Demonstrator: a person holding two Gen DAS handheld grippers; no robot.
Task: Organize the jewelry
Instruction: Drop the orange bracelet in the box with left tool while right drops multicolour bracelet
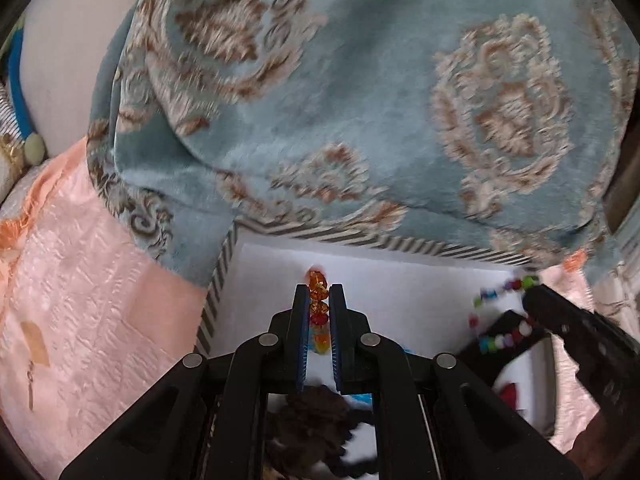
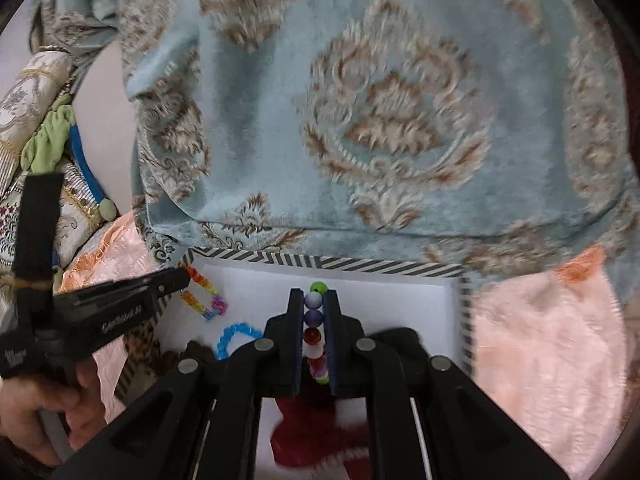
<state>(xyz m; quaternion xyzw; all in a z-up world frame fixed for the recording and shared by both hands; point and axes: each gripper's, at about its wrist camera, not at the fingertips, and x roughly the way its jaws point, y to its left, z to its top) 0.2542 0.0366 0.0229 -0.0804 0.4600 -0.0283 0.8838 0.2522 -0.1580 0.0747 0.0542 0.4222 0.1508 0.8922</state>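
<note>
Peach bedspread (image 1: 80, 280), one striped box (image 2: 256, 257); left claw (image 1: 319, 300) clamps amber bracelet (image 1: 318, 286), right claw (image 2: 314, 304) clamps multicolour bracelet (image 2: 313, 300).

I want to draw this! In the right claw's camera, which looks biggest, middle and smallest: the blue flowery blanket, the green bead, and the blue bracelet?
1. Blue flowery blanket, by far.
2. Blue bracelet, partly hidden behind the right claw.
3. Green bead, tiny.

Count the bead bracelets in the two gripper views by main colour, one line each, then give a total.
Orange and red bracelet, held by left gripper: 1
Multicoloured round-bead bracelet, held by right gripper: 1
Blue bracelet, in box: 1
Total: 3
</note>
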